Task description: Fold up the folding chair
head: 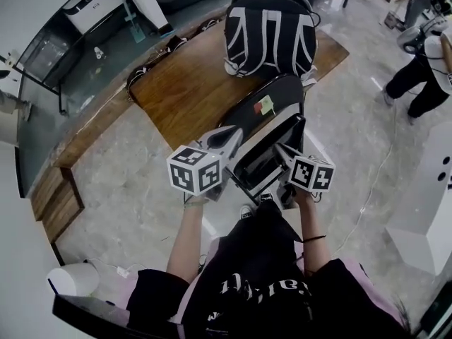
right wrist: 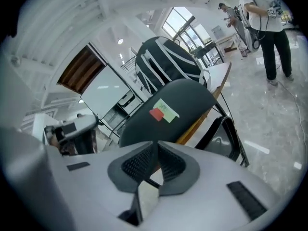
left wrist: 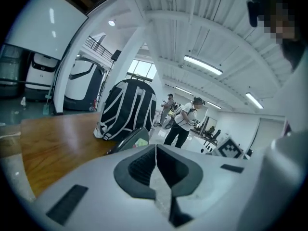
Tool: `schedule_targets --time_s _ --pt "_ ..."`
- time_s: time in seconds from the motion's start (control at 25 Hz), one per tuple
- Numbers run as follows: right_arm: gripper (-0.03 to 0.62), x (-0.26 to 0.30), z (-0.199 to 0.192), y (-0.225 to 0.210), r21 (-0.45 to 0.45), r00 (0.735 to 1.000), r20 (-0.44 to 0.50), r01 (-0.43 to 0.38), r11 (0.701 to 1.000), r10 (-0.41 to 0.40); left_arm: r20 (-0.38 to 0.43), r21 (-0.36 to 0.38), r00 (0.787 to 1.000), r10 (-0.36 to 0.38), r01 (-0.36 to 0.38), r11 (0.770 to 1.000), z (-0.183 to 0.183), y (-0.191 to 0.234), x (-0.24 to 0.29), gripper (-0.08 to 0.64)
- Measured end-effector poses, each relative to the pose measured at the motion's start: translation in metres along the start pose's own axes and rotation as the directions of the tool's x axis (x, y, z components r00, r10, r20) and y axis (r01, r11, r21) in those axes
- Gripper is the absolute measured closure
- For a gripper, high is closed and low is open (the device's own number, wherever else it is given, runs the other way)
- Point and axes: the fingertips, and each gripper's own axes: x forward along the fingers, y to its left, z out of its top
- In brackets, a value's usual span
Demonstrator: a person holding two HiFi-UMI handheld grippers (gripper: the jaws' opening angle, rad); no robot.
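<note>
The black folding chair [head: 272,104] stands beside the brown wooden tabletop [head: 191,90] and seems folded almost flat. The left tongs [left wrist: 155,150] and right tongs [right wrist: 157,148] are both closed and empty. Pressing the chair fully flat probably remains.

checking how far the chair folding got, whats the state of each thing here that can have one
left gripper: shut, nothing between the jaws
right gripper: shut, nothing between the jaws
chair: upright at the table edge, held by neither gripper; folded flat or not, cannot tell
backpack: standing upright on the table
table: backpack on its far end
</note>
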Motion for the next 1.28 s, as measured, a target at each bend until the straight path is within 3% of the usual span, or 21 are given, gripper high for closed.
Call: schedule_targets --time_s 0.16,0.44,0.6,0.84,1.04,1.28 --pt "0.560 -0.030 -0.005 0.026 -0.021 0.998 0.032 -0.046 0.999 0.046 -0.028 -0.070 1.000 0.011 -0.013 0.997 -0.044 -0.017 -0.016 0.552" --pt "0.566 -0.072 -0.038 0.057 -0.077 0.997 0.001 -0.080 0.994 0.080 -0.059 -0.180 0.998 0.025 -0.035 0.983 -0.125 -0.061 -0.052 0.554" --pt "0.568 -0.101 -0.065 0.074 -0.120 0.992 -0.036 -0.125 0.985 0.122 -0.050 -0.189 0.998 0.036 -0.044 0.981 -0.144 -0.094 -0.070 0.554" --pt "0.568 -0.176 -0.125 0.081 -0.163 0.985 -0.072 -0.170 0.972 0.160 0.034 -0.169 0.998 0.050 -0.044 0.985 -0.157 -0.178 -0.103 0.554" --pt "0.568 -0.246 -0.184 0.085 -0.177 0.977 -0.088 -0.206 0.962 0.193 0.061 -0.222 0.996 0.067 -0.052 0.974 -0.204 -0.245 -0.143 0.554" --pt "0.568 -0.296 -0.238 0.100 -0.160 0.968 -0.096 -0.244 0.956 0.231 0.050 -0.240 0.994 0.096 -0.082 0.967 -0.242 -0.295 -0.201 0.554"
